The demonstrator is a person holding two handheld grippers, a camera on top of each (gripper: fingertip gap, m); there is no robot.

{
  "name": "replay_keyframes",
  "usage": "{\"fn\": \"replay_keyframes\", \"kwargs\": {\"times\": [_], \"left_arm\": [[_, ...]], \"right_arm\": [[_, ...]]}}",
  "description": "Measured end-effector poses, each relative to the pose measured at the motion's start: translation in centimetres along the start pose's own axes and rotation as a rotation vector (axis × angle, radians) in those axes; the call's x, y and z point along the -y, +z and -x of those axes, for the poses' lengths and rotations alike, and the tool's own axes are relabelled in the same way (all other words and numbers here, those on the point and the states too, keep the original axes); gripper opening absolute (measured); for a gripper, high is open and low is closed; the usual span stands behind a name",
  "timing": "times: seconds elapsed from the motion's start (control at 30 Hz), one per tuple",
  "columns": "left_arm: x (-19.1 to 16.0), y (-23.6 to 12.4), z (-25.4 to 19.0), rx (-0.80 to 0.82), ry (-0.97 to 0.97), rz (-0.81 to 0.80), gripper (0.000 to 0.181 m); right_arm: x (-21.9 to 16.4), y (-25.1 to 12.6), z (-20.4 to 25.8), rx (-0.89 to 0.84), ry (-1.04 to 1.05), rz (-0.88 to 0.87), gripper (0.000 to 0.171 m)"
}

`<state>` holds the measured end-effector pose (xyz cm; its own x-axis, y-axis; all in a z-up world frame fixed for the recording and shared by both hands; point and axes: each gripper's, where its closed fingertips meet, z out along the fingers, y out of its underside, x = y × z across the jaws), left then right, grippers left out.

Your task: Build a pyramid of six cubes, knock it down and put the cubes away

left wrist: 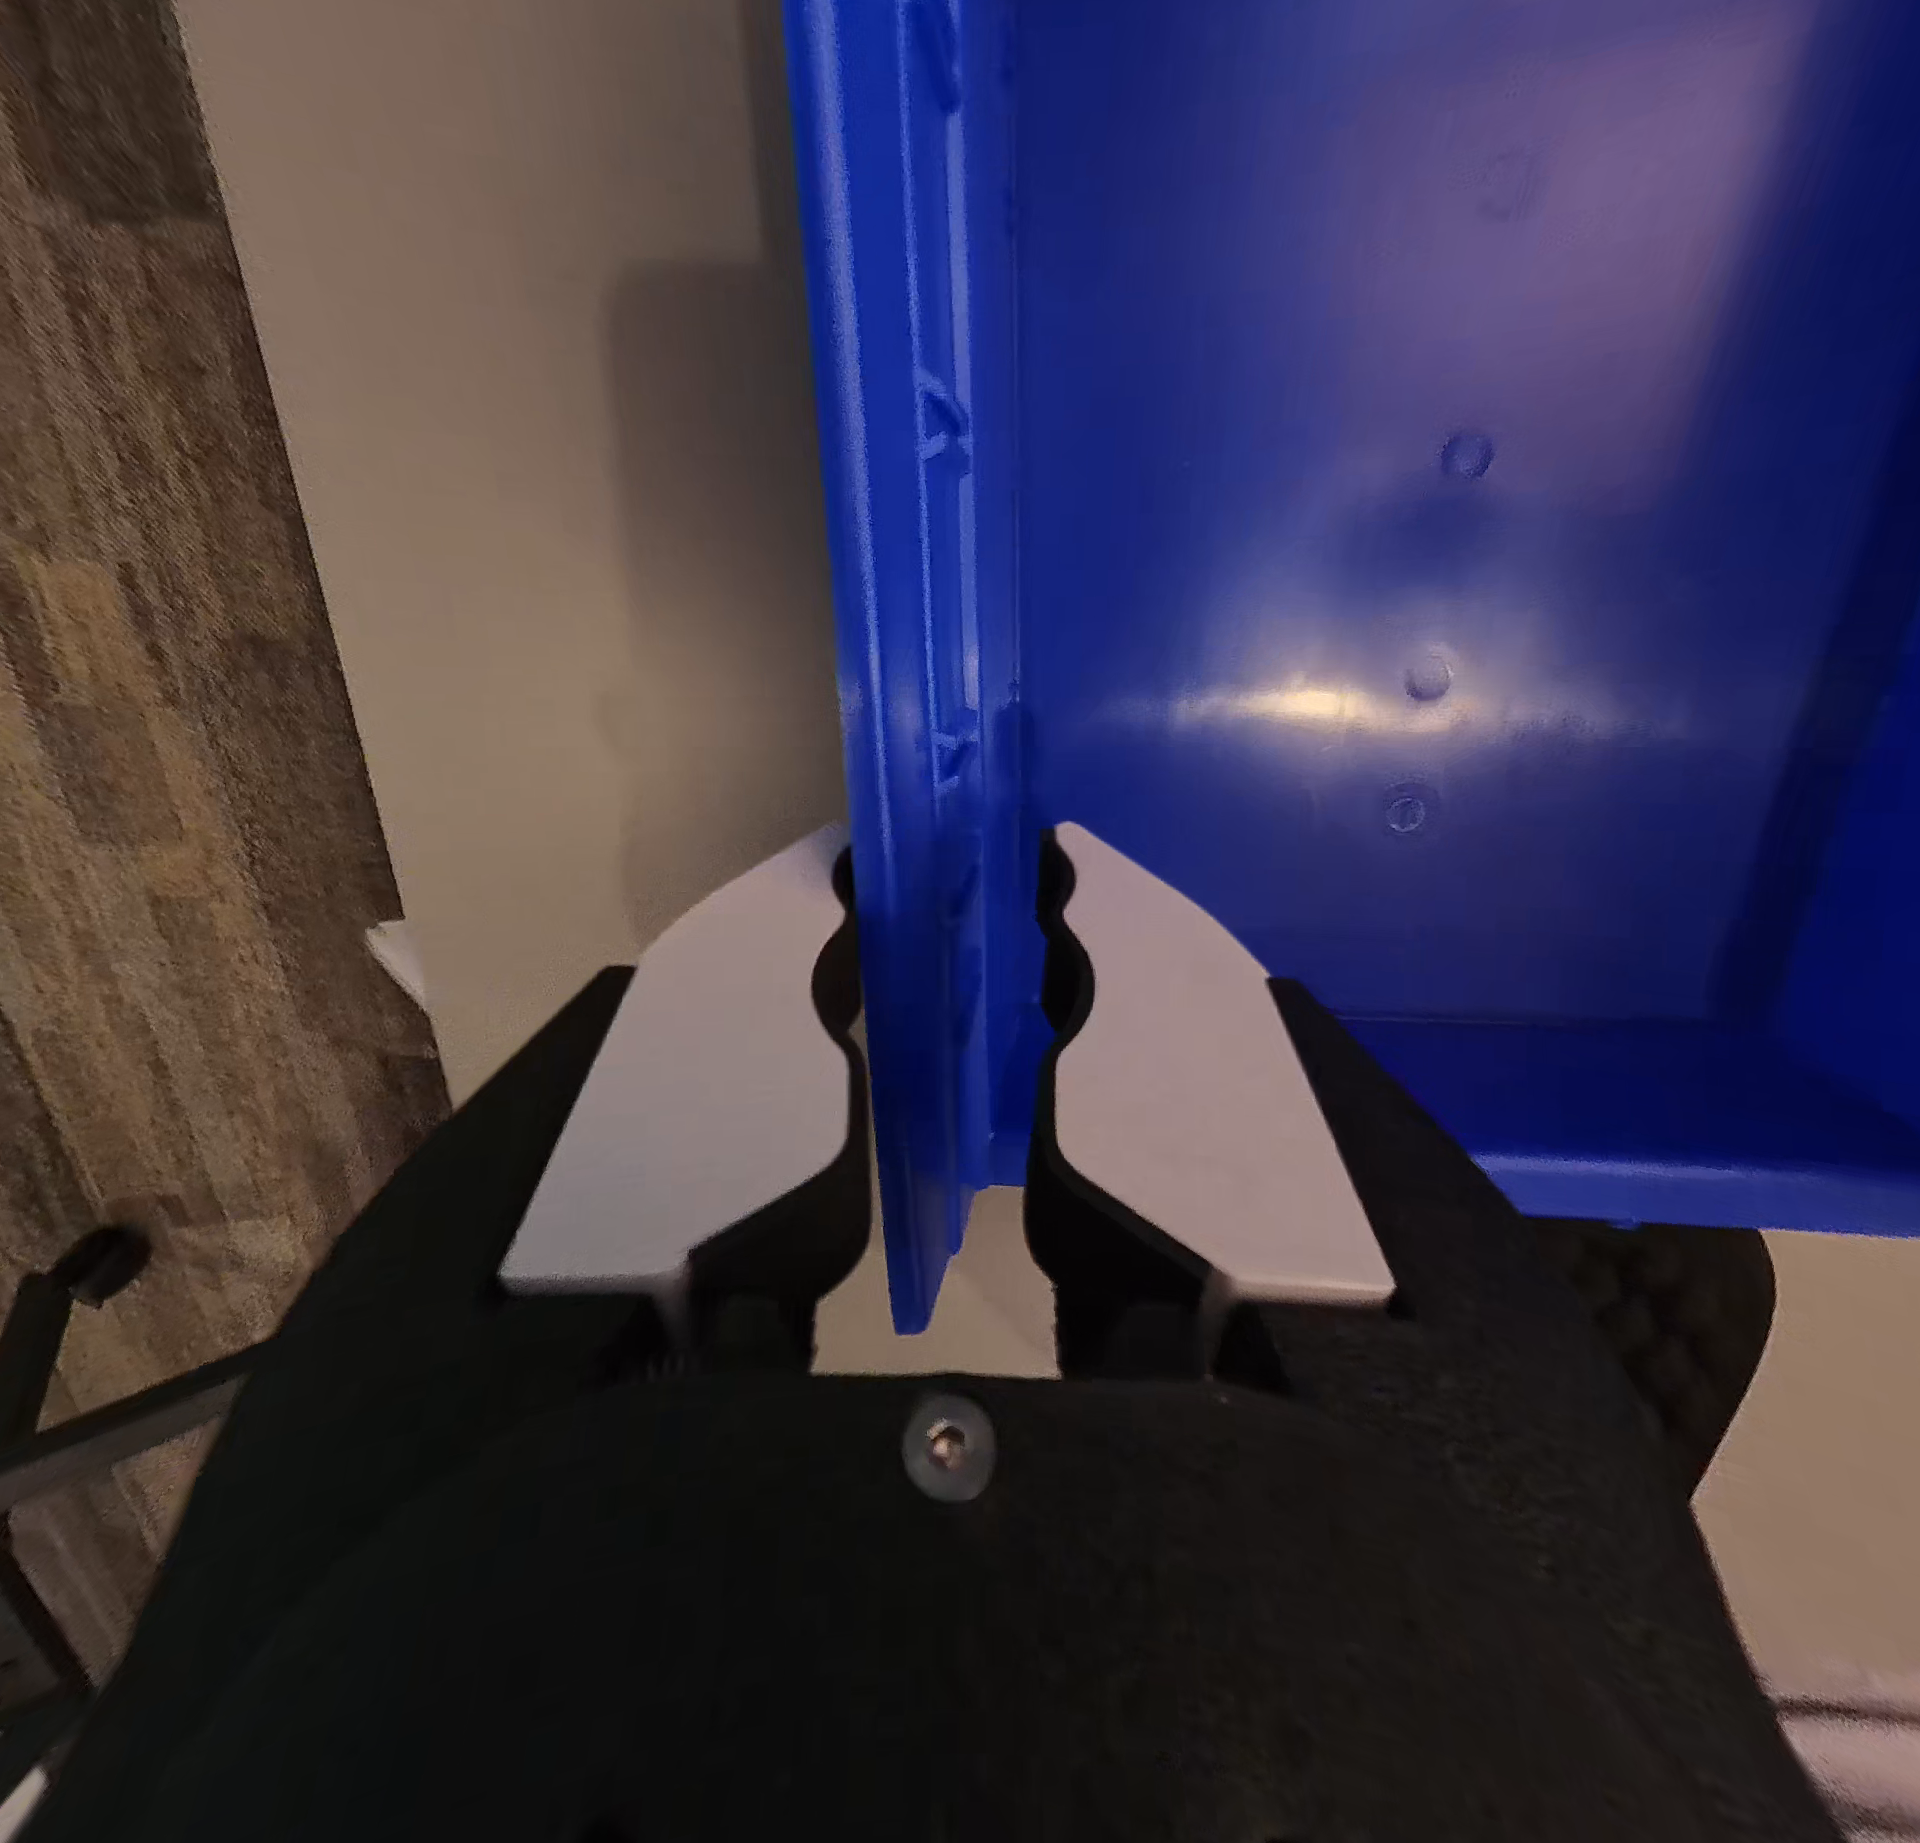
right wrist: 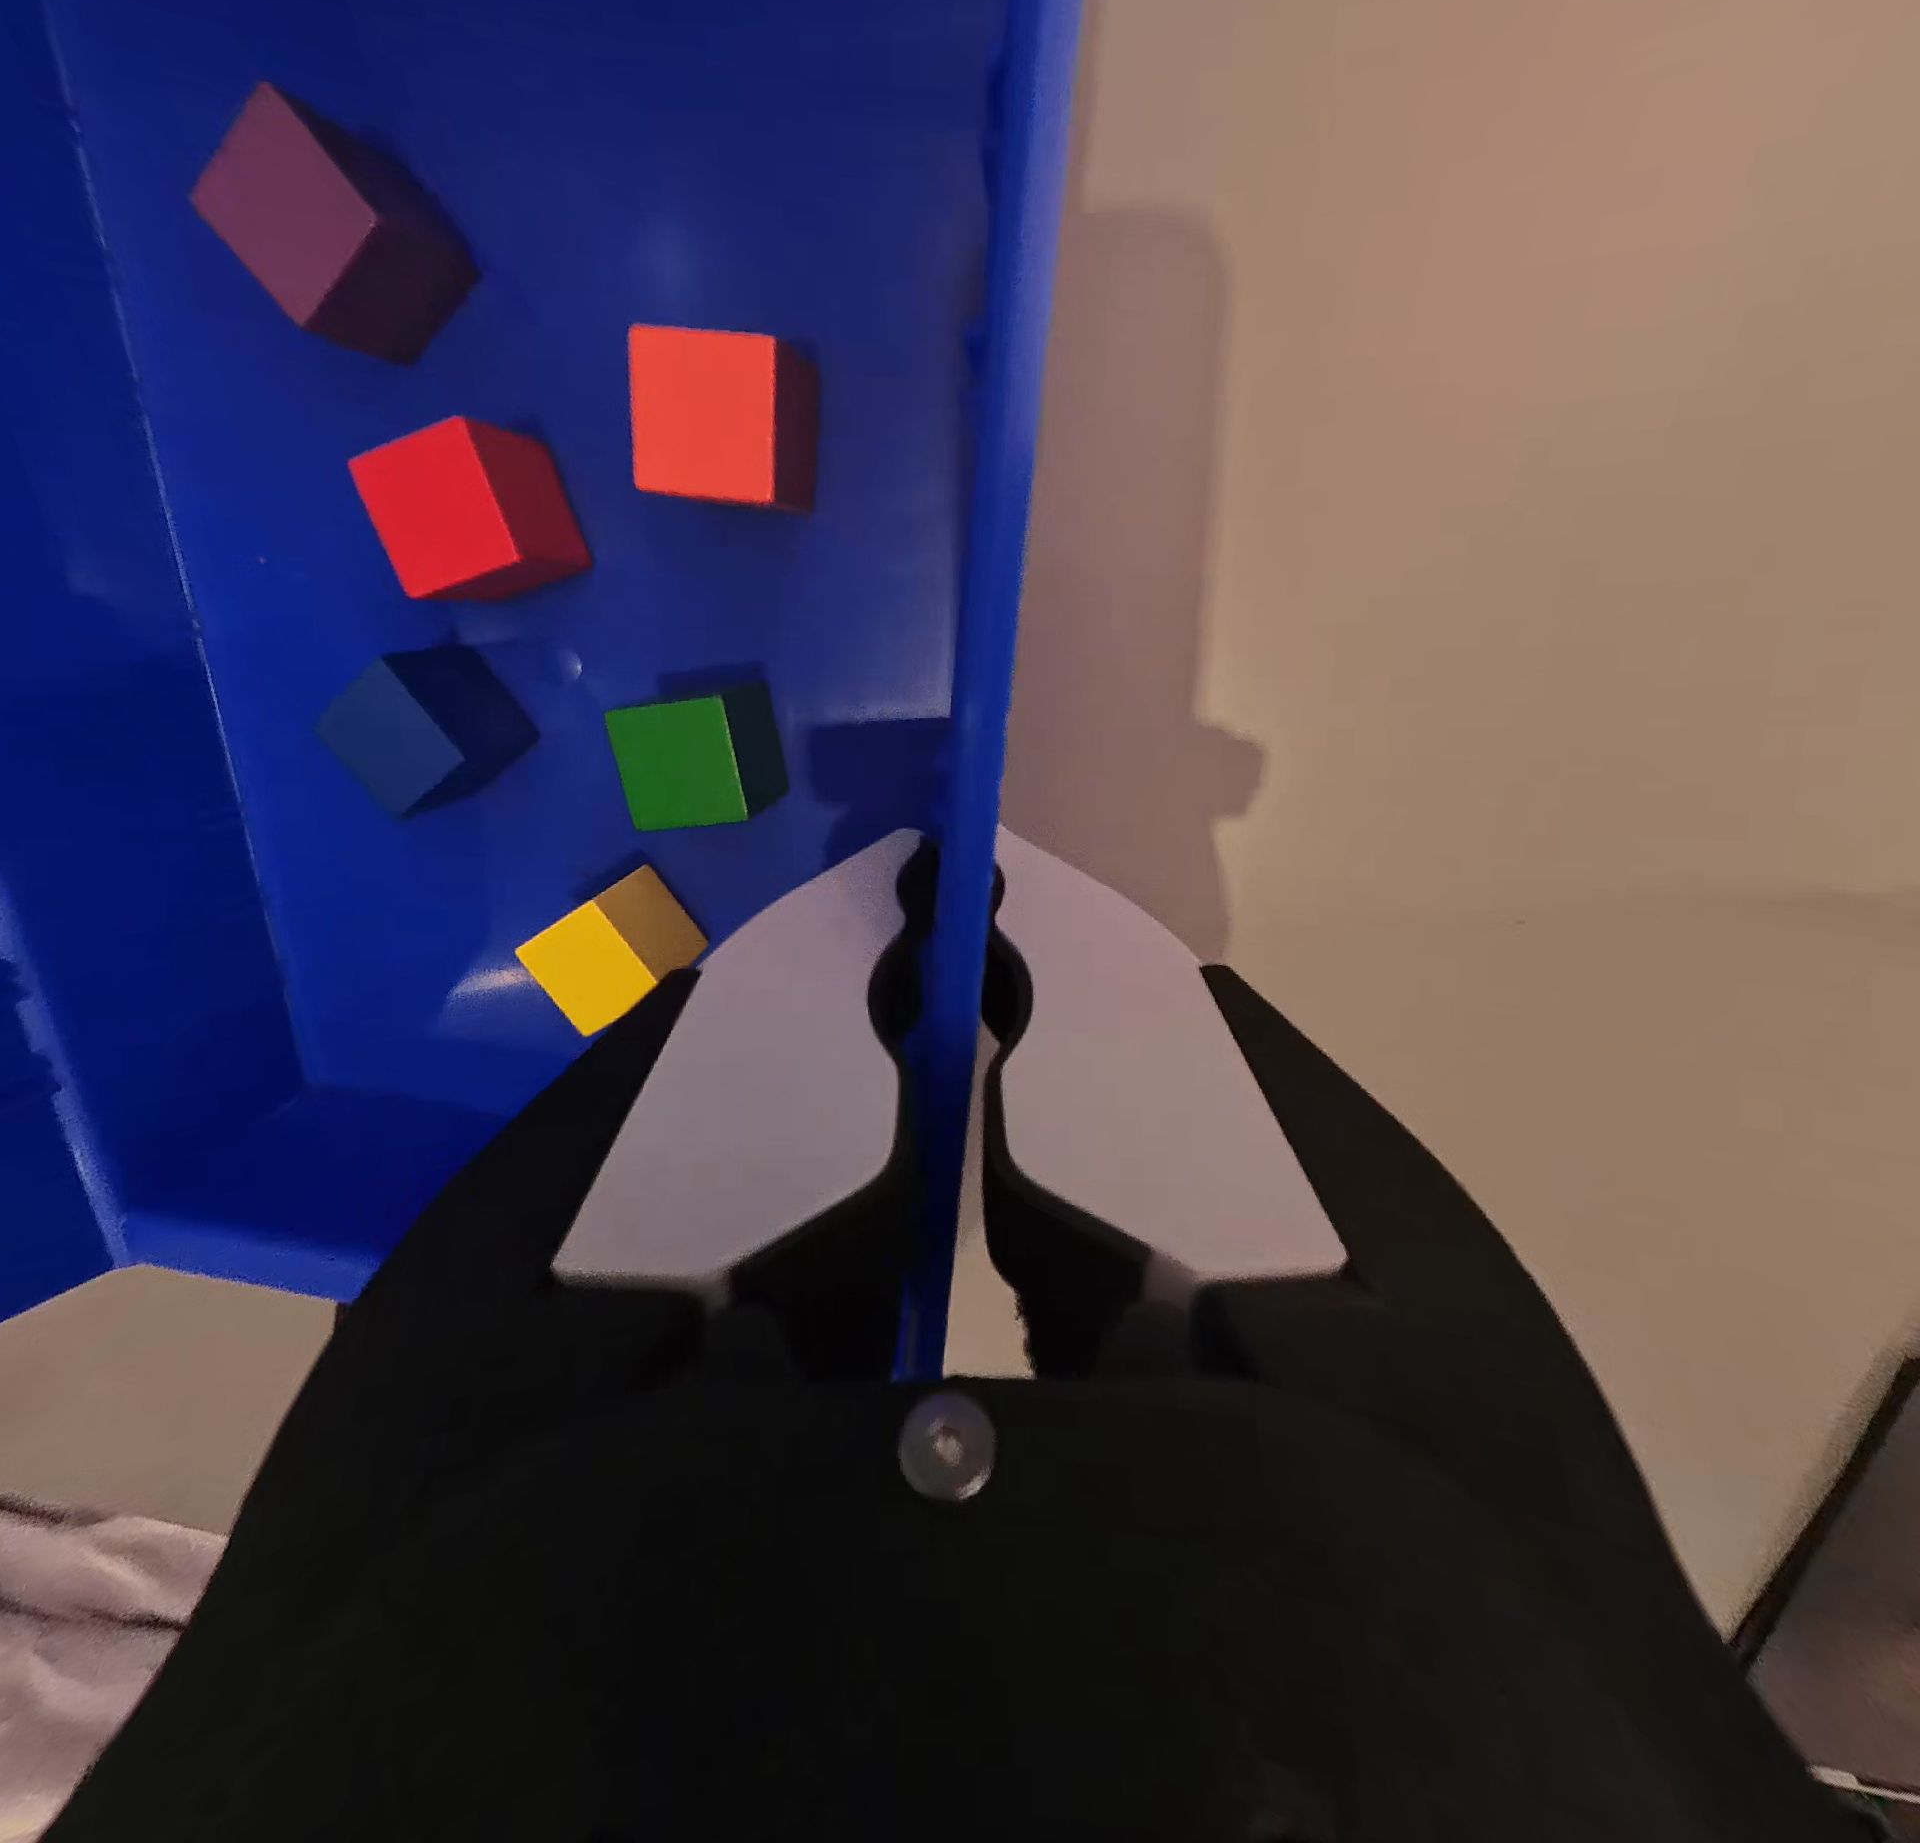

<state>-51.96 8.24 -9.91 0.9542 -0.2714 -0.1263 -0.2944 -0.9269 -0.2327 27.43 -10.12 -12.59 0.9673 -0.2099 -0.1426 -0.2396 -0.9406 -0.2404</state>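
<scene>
Six cubes sit loose on the floor of the blue bin (right wrist: 665, 110), none touching: purple cube (right wrist: 312, 224) farthest in, then orange cube (right wrist: 707, 411) and red cube (right wrist: 447, 505), dark blue cube (right wrist: 405, 728) and green cube (right wrist: 681, 763), yellow cube (right wrist: 597, 952) nearest the right gripper.

Both tongs are pinched on the bin's side walls. Left gripper (left wrist: 948, 848) clamps the left wall and rim, one finger outside, one inside. Right gripper (right wrist: 948, 853) clamps the right wall the same way, wall running straight down the jaw gap. No slack visible at either pinch.

Left wrist view shows only bare bin floor (left wrist: 1455, 443) on that side, so the cubes are bunched toward the right half. Bin is over a beige table (left wrist: 499, 443); can't tell whether it's resting or lifted. Carpet (left wrist: 125, 546) shows past the table's left edge.

Step, my read: either end state (cubes stowed, bin being carried off) or start (bin being brought in before building). No pyramid in view, so can't separate the two from this alone.

Next move: keep both pinches equal and the bin level. Cubes are loose and will slide if one side dips. Set down flat before opening either gripper; letting go of one side first would let the bin swing on the other pinch.
</scene>
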Motion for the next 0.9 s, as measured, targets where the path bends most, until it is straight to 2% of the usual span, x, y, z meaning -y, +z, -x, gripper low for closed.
{"fn": "replay_keyframes", "kwargs": {"times": [0.07, 0.3, 0.43, 0.53, 0.9], "left_arm": [[0.0, 0.1, 0.4, 0.006, -0.024, 0.004, 0.017], [0.0, 0.0, -1.6, -0.087, 0.025, 0.014, 0.012], [0.3, -0.3, -4.9, -0.117, 0.149, 0.049, 0.013], [0.5, -0.6, -7.0, -0.08, 0.229, 0.085, 0.016], [0.2, -1.6, -14.2, -0.041, 0.376, 0.152, 0.021]], "right_arm": [[-0.1, 0.0, 0.1, 0.011, 0.014, 0.002, 0.007], [-0.3, 0.0, 0.9, 0.027, 0.008, 0.024, 0.008], [-0.1, 0.3, 2.6, 0.038, -0.019, 0.046, 0.007], [0.3, 0.6, 4.3, 0.048, -0.023, 0.051, 0.007], [1.1, 1.6, 10.2, 0.067, -0.079, 0.089, 0.007]]}}
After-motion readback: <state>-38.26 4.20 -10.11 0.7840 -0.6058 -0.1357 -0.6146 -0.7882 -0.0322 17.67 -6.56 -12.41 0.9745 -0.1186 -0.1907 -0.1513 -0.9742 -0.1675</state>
